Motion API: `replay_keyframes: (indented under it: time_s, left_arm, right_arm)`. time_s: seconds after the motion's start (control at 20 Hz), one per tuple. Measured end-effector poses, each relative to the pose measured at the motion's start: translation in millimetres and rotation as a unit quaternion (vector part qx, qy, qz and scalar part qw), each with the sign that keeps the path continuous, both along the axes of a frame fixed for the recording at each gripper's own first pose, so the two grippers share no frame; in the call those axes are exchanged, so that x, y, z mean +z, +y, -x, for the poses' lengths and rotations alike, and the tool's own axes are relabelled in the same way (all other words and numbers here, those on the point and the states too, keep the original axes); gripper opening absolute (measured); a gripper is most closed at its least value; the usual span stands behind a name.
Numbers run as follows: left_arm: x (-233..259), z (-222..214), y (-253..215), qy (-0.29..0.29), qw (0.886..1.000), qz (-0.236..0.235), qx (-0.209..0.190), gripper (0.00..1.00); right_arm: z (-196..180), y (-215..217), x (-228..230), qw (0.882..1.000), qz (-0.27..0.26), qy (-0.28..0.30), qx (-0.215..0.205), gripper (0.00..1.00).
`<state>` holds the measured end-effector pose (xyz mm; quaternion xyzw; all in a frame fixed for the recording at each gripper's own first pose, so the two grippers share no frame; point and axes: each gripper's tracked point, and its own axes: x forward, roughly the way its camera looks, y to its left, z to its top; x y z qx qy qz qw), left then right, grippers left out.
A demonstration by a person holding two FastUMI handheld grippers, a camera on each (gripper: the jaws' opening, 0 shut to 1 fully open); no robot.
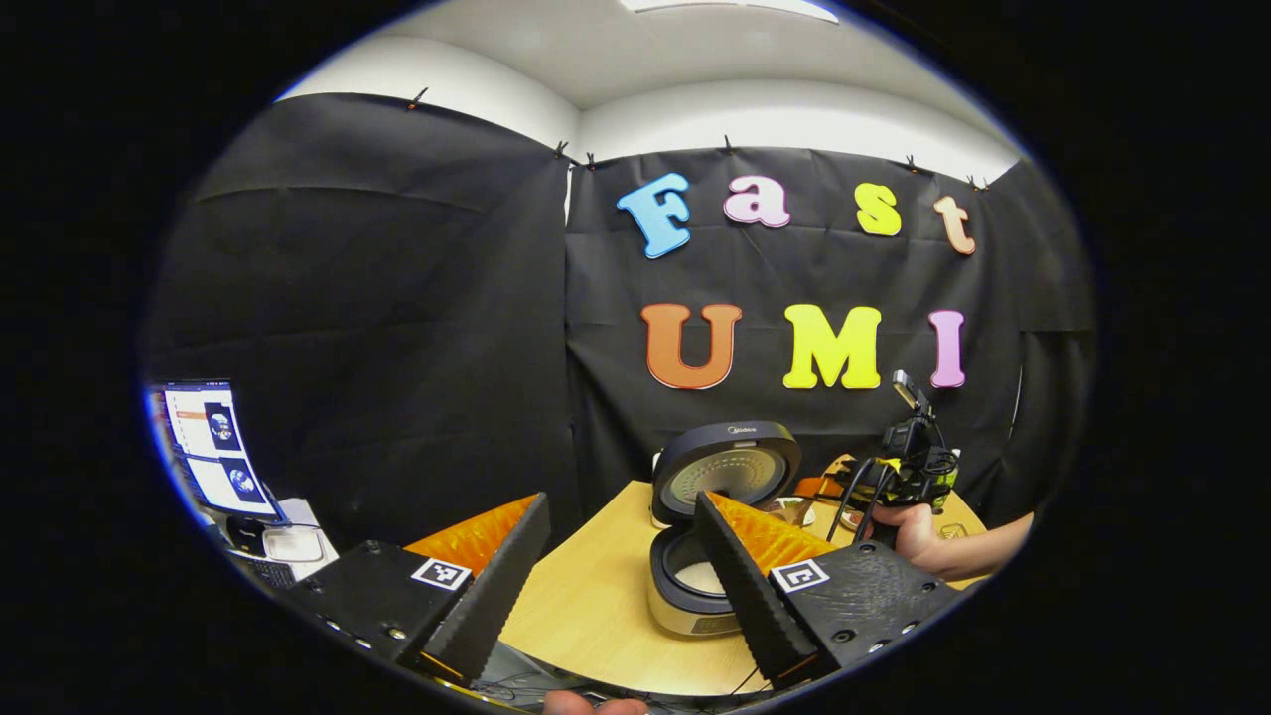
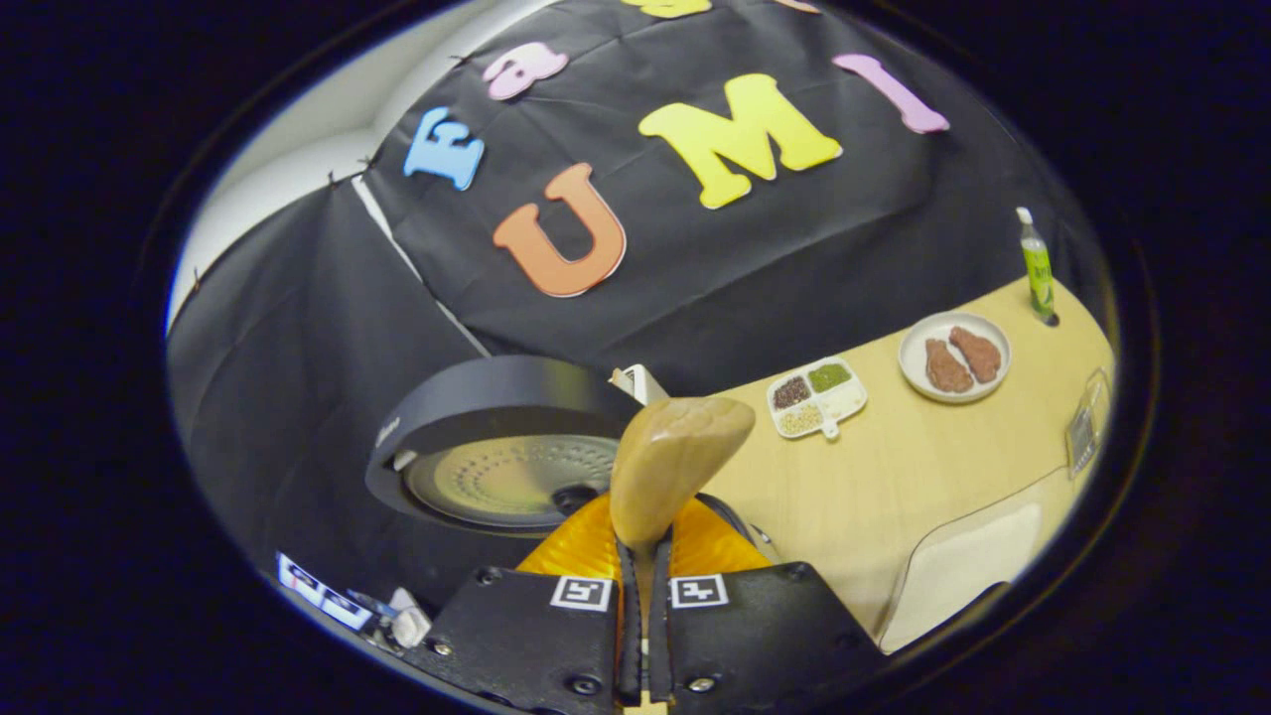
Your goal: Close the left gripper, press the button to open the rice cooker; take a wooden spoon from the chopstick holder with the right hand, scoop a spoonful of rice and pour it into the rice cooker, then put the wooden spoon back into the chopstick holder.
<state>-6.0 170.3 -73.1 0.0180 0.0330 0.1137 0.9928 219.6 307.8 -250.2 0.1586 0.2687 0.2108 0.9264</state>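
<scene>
The rice cooker point(image 1: 695, 596) stands open on the wooden table point(image 1: 596, 596), its dark round lid point(image 1: 730, 467) raised and something pale in the inner pot. My left gripper point(image 1: 621, 501) is open and empty, held in front of the cooker and a little to its left. A hand holds my right gripper point(image 1: 909, 467) beyond the cooker on the right. In the right gripper view, my right gripper point(image 2: 643, 551) is shut on the wooden spoon's handle. The spoon's bowl point(image 2: 675, 457) points forward, beside the raised lid point(image 2: 496, 447).
A divided dish of grains point(image 2: 816, 395), a plate with two brown pieces point(image 2: 953, 357) and a green tube point(image 2: 1036, 268) sit on the table's far side. A pale mat point(image 2: 963, 576) lies near its edge. A lit screen point(image 1: 209, 447) stands off to the left.
</scene>
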Motion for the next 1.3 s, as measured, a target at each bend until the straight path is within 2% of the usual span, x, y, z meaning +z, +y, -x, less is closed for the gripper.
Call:
replay_keyframes:
  time_s: [0.2,0.4,0.65,0.9,1.05,1.15,1.3]
  left_arm:
    - [-3,1,6,-0.004,1.0,0.003,-0.006,0.95]
    - [-9,-4,-4,-0.005,0.999,-0.003,-0.039,0.94]
    - [-17,-8,-4,-0.001,0.996,-0.001,-0.085,0.94]
    - [-23,-10,0,-0.009,0.994,0.019,-0.111,0.94]
    - [-26,-11,10,-0.014,0.992,0.028,-0.122,0.94]
    - [-26,-11,22,-0.018,0.992,0.031,-0.122,0.95]
    - [-30,-10,32,-0.014,0.992,0.025,-0.125,0.95]
  right_arm:
    - [6,18,1,0.994,0.083,-0.064,0.032,0.08]
    - [16,32,2,0.977,0.163,-0.125,0.062,0.08]
    - [29,44,-5,0.948,0.25,-0.182,0.073,0.08]
    - [42,59,8,0.904,0.329,-0.264,0.073,0.08]
    - [43,73,13,0.883,0.354,-0.299,0.077,0.08]
    - [43,79,17,0.877,0.361,-0.306,0.079,0.08]
    - [46,77,25,0.88,0.358,-0.305,0.062,0.08]
